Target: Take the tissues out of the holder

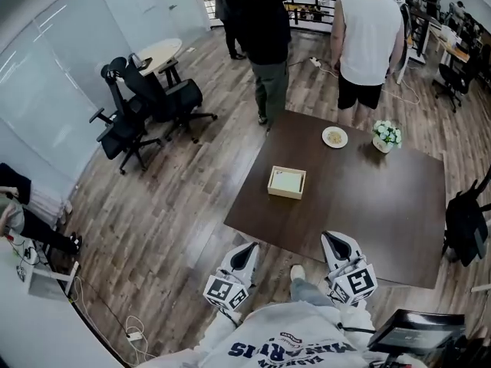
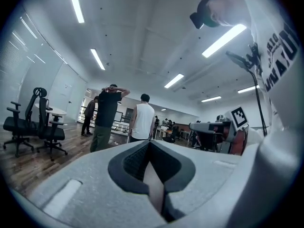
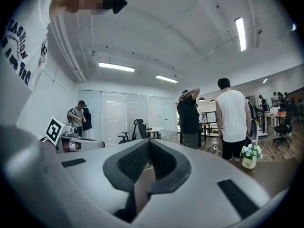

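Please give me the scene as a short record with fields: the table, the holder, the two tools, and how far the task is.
table: dark wood; holder near the middle, plate and flowers at the far side
holder: open wooden box, tissues inside
left tool: shut, empty, by the near edge, apart from holder
right tool: shut, empty, by the near edge
task: not yet begun

Open office on a wood-plank floor (image 1: 169, 205), with a frosted glass wall (image 1: 46, 83) at left. Holds a dark square table (image 1: 383, 198) mid-room and black office chairs (image 1: 126, 125) just beside a round white table (image 1: 159, 52). Lit by long ceiling strip lights (image 2: 223, 41).
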A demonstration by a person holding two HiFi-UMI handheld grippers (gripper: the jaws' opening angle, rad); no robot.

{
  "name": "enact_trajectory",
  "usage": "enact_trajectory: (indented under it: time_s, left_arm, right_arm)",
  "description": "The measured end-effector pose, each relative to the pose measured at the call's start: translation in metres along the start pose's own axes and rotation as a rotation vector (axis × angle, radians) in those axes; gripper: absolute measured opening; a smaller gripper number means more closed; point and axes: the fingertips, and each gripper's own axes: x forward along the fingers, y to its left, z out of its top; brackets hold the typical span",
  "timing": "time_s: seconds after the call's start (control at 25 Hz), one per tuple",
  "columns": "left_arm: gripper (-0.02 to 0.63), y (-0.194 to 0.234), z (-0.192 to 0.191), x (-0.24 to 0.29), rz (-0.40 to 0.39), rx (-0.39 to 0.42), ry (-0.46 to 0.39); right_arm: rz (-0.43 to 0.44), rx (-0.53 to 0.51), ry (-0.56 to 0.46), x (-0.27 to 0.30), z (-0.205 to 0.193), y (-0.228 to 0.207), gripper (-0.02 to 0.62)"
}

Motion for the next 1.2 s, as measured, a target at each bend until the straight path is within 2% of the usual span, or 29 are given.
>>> enact_trajectory:
  time_s: [0.4, 0.48, 0.6, 0.64, 0.8, 0.96, 1.2]
  left_arm:
    - [-0.002, 0.03, 0.02, 0.087, 0.086, -0.017, 0.005]
    - [-0.002, 0.034, 0.022, 0.102, 0.117, 0.028, 0.025]
    - [-0.002, 0.03, 0.021, 0.117, 0.146, 0.149, 0.077]
    - [-0.002, 0.028, 0.024, 0.117, 0.14, 0.149, 0.074]
    - [-0.002, 0.035, 0.036, 0.115, 0.134, 0.057, 0.032]
    - [-0.002, 0.045, 0.041, 0.125, 0.137, 0.06, 0.022]
    - [-0.002, 0.049, 0.047, 0.128, 0.097, 0.059, 0.022]
  right_arm:
    - [0.088, 0.052, 0.002, 0.066, 0.0, -0.08, 0.008]
    - [0.102, 0.053, 0.003, 0.077, -0.002, -0.096, 0.008]
    - [0.123, 0.057, 0.016, 0.092, -0.009, -0.11, 0.008]
    - [0.131, 0.06, 0.018, 0.095, -0.009, -0.11, 0.008]
    - [0.165, 0.085, 0.02, 0.108, -0.005, -0.101, 0.008]
    - [0.183, 0.084, 0.011, 0.122, -0.004, -0.1, 0.008]
    - [0.145, 0.082, 0.004, 0.121, 0.008, -0.098, 0.009]
